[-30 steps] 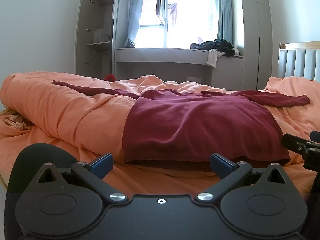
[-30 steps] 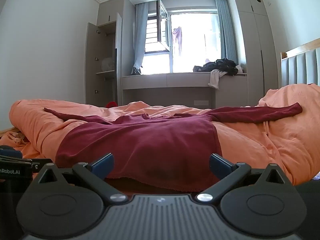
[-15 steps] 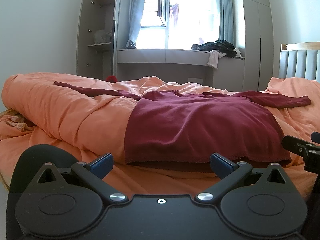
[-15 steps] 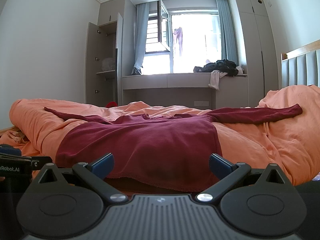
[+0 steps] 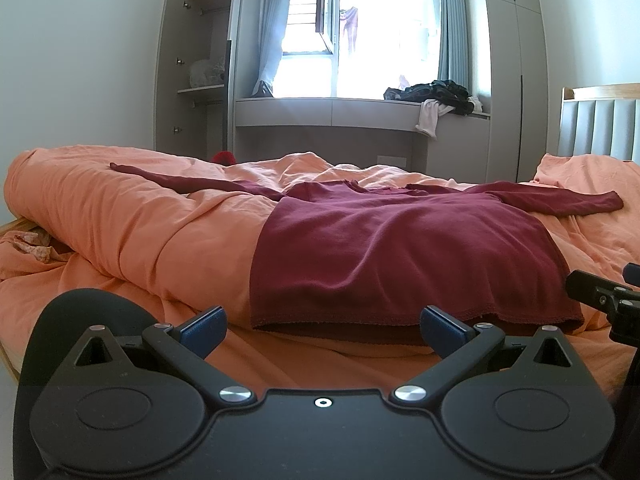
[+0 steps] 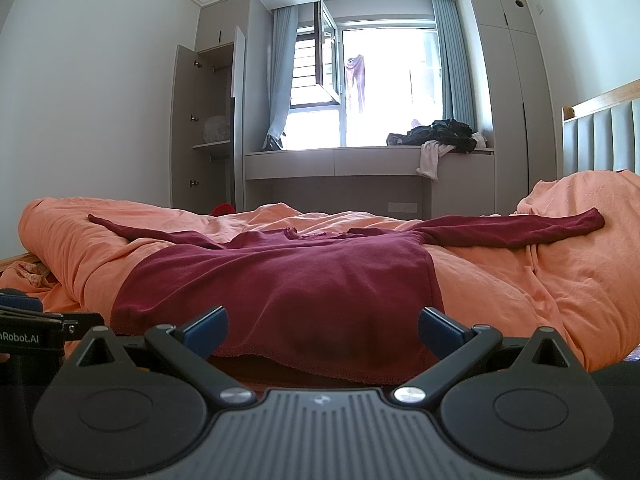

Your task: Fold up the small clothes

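The dark red long-sleeved knit top [image 5: 400,248] lies flat on the rumpled orange duvet [image 5: 132,216], sleeves spread left and right, hem nearest. Left gripper [image 5: 322,326] and right gripper [image 6: 322,326] both sit wide open near the hem, holding nothing.

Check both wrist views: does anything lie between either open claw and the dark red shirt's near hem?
Nothing visible does. The left claw and right claw face the shirt hem across bare orange duvet.
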Demonstrator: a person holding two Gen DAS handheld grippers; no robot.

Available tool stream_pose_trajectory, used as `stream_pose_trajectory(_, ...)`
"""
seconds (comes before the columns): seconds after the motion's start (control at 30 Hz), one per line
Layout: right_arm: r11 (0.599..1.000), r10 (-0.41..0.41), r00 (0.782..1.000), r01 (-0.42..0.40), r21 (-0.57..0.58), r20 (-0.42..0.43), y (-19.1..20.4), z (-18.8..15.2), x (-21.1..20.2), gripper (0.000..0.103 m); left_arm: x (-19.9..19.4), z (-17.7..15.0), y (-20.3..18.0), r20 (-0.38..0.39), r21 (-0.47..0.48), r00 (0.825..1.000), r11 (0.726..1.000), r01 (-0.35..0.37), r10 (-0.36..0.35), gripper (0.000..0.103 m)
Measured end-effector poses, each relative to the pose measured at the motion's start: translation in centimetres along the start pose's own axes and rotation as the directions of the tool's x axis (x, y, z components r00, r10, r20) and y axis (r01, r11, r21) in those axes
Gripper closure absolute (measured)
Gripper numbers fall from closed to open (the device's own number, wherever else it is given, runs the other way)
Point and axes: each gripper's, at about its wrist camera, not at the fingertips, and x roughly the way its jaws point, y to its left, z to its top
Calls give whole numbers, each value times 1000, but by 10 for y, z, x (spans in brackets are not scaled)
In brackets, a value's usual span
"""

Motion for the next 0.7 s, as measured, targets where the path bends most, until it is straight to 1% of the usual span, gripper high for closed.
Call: stream_pose_trajectory(0.7, 1000, 0, 1000, 0, -1, 1, 0, 0, 0, 0, -3, 0, 1, 3, 2, 1000, 1000, -3, 3, 0)
